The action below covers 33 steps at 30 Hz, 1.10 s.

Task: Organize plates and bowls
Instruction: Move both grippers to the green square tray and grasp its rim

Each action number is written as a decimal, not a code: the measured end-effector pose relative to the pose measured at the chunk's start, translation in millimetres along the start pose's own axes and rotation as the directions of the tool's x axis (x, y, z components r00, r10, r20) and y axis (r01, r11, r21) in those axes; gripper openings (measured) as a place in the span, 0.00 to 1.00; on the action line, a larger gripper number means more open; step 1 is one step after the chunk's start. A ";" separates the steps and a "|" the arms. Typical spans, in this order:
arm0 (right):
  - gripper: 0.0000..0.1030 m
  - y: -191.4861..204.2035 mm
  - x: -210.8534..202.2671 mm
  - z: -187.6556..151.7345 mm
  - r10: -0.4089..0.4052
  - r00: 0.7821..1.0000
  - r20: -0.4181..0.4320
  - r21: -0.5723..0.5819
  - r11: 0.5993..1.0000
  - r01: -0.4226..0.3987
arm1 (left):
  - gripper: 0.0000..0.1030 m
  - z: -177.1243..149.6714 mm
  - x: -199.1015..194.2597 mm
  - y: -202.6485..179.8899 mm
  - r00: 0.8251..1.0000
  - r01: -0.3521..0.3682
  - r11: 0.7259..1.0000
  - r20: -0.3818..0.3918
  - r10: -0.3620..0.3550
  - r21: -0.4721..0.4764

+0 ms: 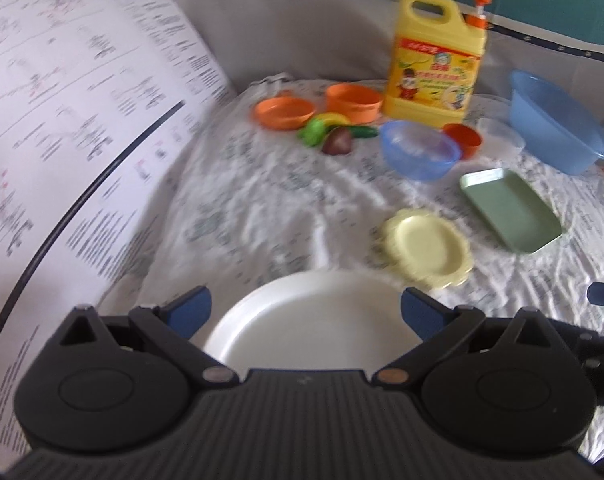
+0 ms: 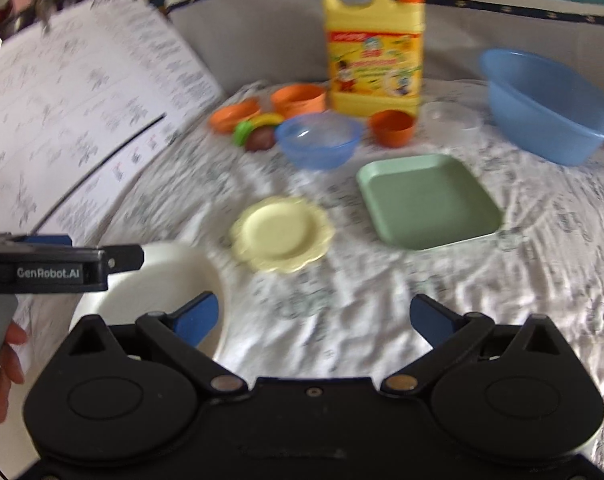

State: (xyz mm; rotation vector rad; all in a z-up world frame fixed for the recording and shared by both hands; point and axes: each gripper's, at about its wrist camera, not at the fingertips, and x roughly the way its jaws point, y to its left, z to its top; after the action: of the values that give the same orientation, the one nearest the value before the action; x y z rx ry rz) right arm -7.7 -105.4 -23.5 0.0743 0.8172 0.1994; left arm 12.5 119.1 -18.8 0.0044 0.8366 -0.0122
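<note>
My left gripper point(image 1: 306, 312) is open, its blue fingertips apart on either side of a white plate point(image 1: 310, 320) lying on the cloth just below it. The same white plate point(image 2: 169, 276) shows at lower left in the right wrist view, under the left gripper's body point(image 2: 61, 264). My right gripper point(image 2: 314, 318) is open and empty above bare cloth. A pale yellow scalloped plate point(image 1: 426, 246) point(image 2: 281, 232), a green square plate point(image 1: 510, 208) point(image 2: 426, 200), a small blue bowl point(image 1: 420, 150) point(image 2: 318, 140), an orange cup point(image 2: 392, 126) and orange bowls point(image 1: 354, 102) point(image 2: 297, 100) lie farther back.
A yellow detergent jug point(image 1: 434, 60) point(image 2: 376, 48) stands at the back. A large blue basin point(image 1: 554, 120) point(image 2: 546, 104) sits at the right. Toy fruit and vegetables point(image 1: 330, 132) lie by the orange bowls. A clear lid point(image 2: 454, 116) lies near the jug. A printed white board point(image 1: 61, 120) leans at the left.
</note>
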 end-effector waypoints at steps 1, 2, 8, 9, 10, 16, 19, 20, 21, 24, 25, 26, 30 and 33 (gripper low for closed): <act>1.00 -9.3 -0.9 0.2 0.000 1.000 0.018 0.018 1.000 0.000 | 1.00 3.1 1.0 -6.9 1.000 0.007 1.000 0.004 -0.007 0.011; 1.00 -18.8 -1.9 0.1 -0.003 0.999 0.035 0.029 1.000 0.002 | 1.00 5.9 2.7 -13.2 1.000 0.014 1.000 0.007 -0.014 0.020; 1.00 -76.8 2.1 7.1 -0.084 0.995 0.049 0.121 0.990 0.077 | 1.00 22.4 18.0 -55.7 0.999 0.052 0.994 0.006 -0.053 0.097; 1.00 -88.5 2.8 7.2 -0.095 0.995 0.042 0.146 0.985 0.088 | 1.00 25.3 21.4 -62.7 0.998 0.056 0.992 0.004 -0.057 0.109; 1.00 -98.5 5.0 8.8 -0.108 0.994 0.035 0.168 0.981 0.101 | 1.00 28.6 25.2 -70.5 0.998 0.061 0.991 0.002 -0.062 0.122; 0.99 -140.3 21.4 21.8 -0.152 0.987 0.047 0.229 0.964 0.138 | 1.00 48.4 50.2 -110.7 0.996 0.085 0.982 -0.011 -0.085 0.170; 0.91 -151.2 32.6 34.1 -0.144 0.988 0.062 0.205 0.970 0.128 | 1.00 57.7 65.1 -130.7 0.995 0.097 0.978 -0.025 -0.094 0.187; 0.88 -154.5 37.1 38.5 -0.140 0.988 0.070 0.196 0.973 0.124 | 1.00 59.8 69.9 -136.7 0.995 0.101 0.977 -0.031 -0.097 0.190; 0.86 -157.8 42.1 42.7 -0.136 0.988 0.076 0.190 0.975 0.120 | 1.00 62.1 75.3 -142.6 0.994 0.105 0.975 -0.037 -0.100 0.194; 0.77 -169.8 61.5 57.2 -0.114 0.991 0.068 0.190 0.977 0.099 | 1.00 68.2 90.9 -157.2 0.993 0.117 0.972 -0.055 -0.108 0.202; 0.74 -172.1 67.3 60.5 -0.099 0.993 0.061 0.197 0.977 0.086 | 1.00 70.4 97.0 -162.3 0.992 0.120 0.972 -0.062 -0.109 0.203; 0.71 -175.2 73.5 63.5 -0.086 0.995 0.052 0.206 0.976 0.074 | 1.00 71.9 101.7 -165.7 0.991 0.123 0.971 -0.069 -0.111 0.204; 0.54 -184.1 97.9 71.9 -0.055 0.998 0.021 0.214 0.976 0.049 | 0.96 77.0 119.7 -175.3 0.989 0.133 0.971 -0.096 -0.116 0.198; 0.39 -186.8 113.1 74.6 -0.030 1.000 0.003 0.210 0.977 0.029 | 0.90 79.9 131.8 -180.4 0.985 0.145 0.971 -0.116 -0.125 0.188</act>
State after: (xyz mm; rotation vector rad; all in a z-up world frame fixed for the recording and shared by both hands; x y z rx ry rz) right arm 149.8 -264.2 -80.2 0.2616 0.8303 0.0841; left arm 157.9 -63.1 -62.9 0.1343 0.9356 -0.2246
